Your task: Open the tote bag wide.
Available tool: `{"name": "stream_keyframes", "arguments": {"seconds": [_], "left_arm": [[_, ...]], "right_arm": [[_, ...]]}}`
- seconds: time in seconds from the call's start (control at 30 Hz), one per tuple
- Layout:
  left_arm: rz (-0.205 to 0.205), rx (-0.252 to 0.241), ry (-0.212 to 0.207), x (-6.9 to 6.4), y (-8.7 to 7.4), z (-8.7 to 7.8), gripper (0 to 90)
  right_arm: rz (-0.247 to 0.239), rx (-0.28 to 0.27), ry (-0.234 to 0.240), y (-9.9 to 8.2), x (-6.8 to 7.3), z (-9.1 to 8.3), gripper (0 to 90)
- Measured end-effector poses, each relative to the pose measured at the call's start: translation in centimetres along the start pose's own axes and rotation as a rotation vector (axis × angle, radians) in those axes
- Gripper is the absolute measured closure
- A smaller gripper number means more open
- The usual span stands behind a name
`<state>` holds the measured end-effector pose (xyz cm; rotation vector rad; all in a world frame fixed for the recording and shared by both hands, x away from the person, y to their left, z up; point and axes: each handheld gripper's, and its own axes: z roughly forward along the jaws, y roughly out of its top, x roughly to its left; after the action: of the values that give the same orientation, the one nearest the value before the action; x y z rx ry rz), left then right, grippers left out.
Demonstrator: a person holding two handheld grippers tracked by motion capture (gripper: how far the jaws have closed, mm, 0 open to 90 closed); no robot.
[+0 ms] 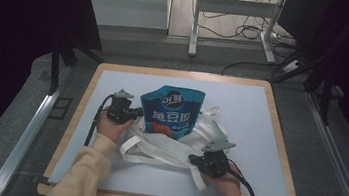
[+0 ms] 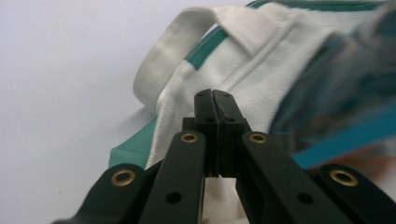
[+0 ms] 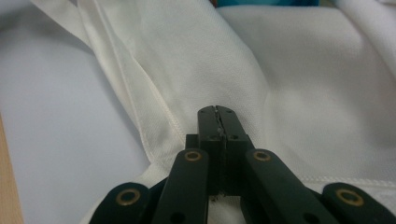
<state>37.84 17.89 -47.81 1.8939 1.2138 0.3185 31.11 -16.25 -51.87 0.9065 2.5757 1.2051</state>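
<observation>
Left claw (image 2: 212,93): jaws pressed together, tips resting against the white cloth of the tote bag (image 2: 261,60); whether a fold of cloth is pinched between them cannot be told. Just past the tips, at about 11 o'clock in the left gripper view, a looped white handle (image 2: 163,56) with a green stripe beside it. At 3 o'clock, blurred, the blue snack pouch (image 2: 345,93).

Right claw (image 3: 218,110): jaws likewise closed flat on each other, tips lying on the bag's white fabric (image 3: 299,84); a hold on the cloth cannot be confirmed. A stitched seam running from 11 o'clock down toward the claw's left side, pale counter (image 3: 56,121) beyond it at 9 o'clock.

From the high view: left claw (image 1: 136,112) at the bag's 9 o'clock edge, touching or just beside the pouch's lower left corner, held by the left hand (image 1: 111,126). Right claw (image 1: 194,158) at the bag's 5 o'clock edge, held by the right hand (image 1: 225,180). Between the two, the tote bag (image 1: 166,145) spread flat and rumpled on the counter (image 1: 246,112), straps trailing at 7 and 5 o'clock. Snack pouch (image 1: 171,111) standing roughly upright with its lower part tucked into the bag's mouth, upper part rising clear toward 12 o'clock. Counter covered in a pale sheet with a wooden rim.
</observation>
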Motion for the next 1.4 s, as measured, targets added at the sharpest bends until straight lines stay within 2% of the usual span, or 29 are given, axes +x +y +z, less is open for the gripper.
{"name": "stream_keyframes", "arguments": {"seconds": [0.03,0.13,0.23,0.27,0.33,0.37,0.47,0.6,0.67,0.73,0.8,0.83,1.03,1.17,1.4], "left_arm": [[0.023,-0.016,-0.002,-0.4,0.0,-0.8,89.5],[0.037,-0.024,-0.006,-0.8,0.0,-1.6,89.6],[0.059,-0.034,-0.018,-1.5,-0.1,-3.0,89.6],[0.060,-0.040,-0.026,-1.7,-0.2,-3.4,89.6],[0.062,-0.041,-0.050,-2.1,-0.8,-4.6,89.6],[0.062,-0.041,-0.050,-2.1,-0.8,-4.6,89.6],[0.040,-0.037,-0.089,-2.1,-1.6,-5.1,89.6],[0.044,-0.010,-0.102,-2.3,-2.8,-4.9,89.7],[0.044,0.001,-0.107,-2.3,-3.0,-4.7,89.7],[0.056,0.033,-0.113,-2.6,-3.8,-4.2,89.8],[0.065,0.044,-0.110,-2.7,-4.0,-4.1,89.7],[0.075,0.062,-0.103,-2.9,-4.4,-3.8,89.8],[0.096,0.095,-0.101,-3.2,-5.4,-3.4,89.8],[0.101,0.106,-0.100,-3.2,-5.9,-3.4,89.8],[0.092,0.122,-0.114,-3.1,-6.8,-3.2,89.8]], "right_arm": [[0.005,-0.013,-0.001,0.3,0.0,-0.3,88.8],[0.006,-0.032,-0.001,0.6,-0.1,-0.7,88.8],[0.025,-0.088,-0.015,1.7,-0.8,-2.2,88.8],[0.025,-0.088,-0.015,1.7,-0.8,-2.2,88.8],[0.038,-0.128,-0.034,2.5,-1.6,-3.3,88.8],[0.038,-0.128,-0.034,2.5,-1.6,-3.3,88.8],[0.043,-0.150,-0.073,3.7,-2.5,-4.3,88.8],[0.032,-0.133,-0.125,5.8,-4.0,-4.4,88.8],[0.033,-0.122,-0.135,6.3,-4.4,-4.2,88.8],[0.055,-0.094,-0.125,7.2,-5.3,-3.4,88.8],[0.060,-0.080,-0.126,7.4,-5.5,-3.0,88.8],[0.051,-0.051,-0.147,7.6,-5.9,-2.4,88.8],[0.081,0.015,-0.192,7.3,-7.5,-0.9,88.8],[0.118,0.014,-0.201,6.9,-8.4,-0.4,88.8],[0.108,0.024,-0.237,6.8,-9.1,0.3,88.9]]}}
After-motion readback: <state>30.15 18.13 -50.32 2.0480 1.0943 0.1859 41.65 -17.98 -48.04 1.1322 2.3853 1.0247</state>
